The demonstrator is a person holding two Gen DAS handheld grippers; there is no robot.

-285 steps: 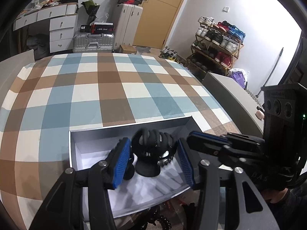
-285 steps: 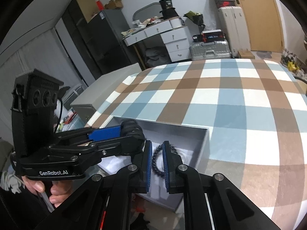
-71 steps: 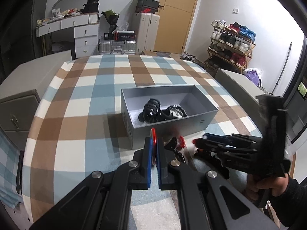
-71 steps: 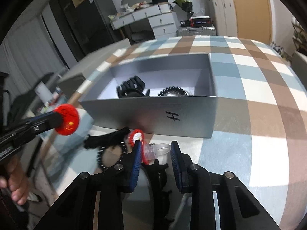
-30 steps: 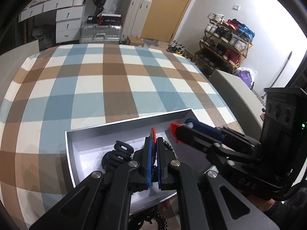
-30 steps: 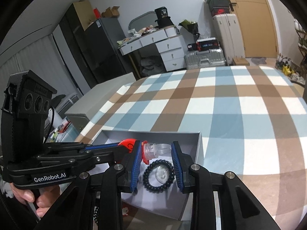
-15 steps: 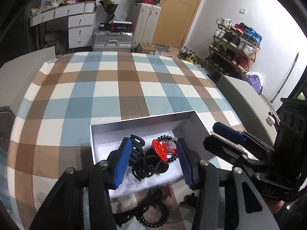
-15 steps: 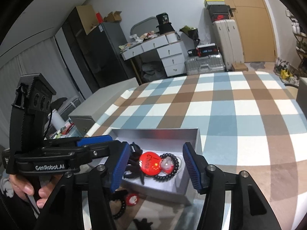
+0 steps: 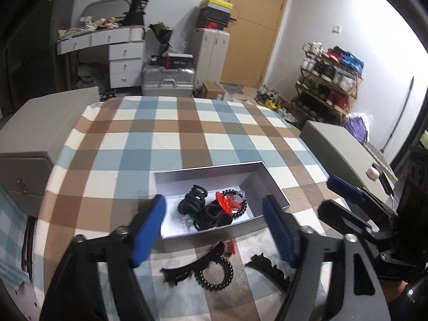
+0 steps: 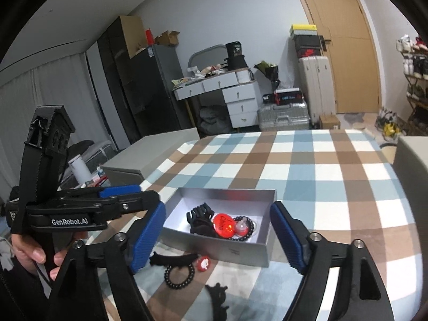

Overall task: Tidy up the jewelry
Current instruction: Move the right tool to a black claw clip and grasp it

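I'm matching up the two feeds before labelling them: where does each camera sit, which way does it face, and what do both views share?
Left wrist: sits on the left gripper, looking forward and down over the plaid tablecloth at the grey box; its own blue-padded fingers, jaws opening and empty, plus the right gripper.
Right wrist: sits on the right gripper, facing the box from its short end; own jaws opening and empty, plus the left gripper and the hand.
Shared: box, red badge, black hair claw, spiral hair tie.

"GenRobot.AI" in white on the left tongs (image 10: pixel 128 191), "China" on the red badge (image 10: pixel 223 225)
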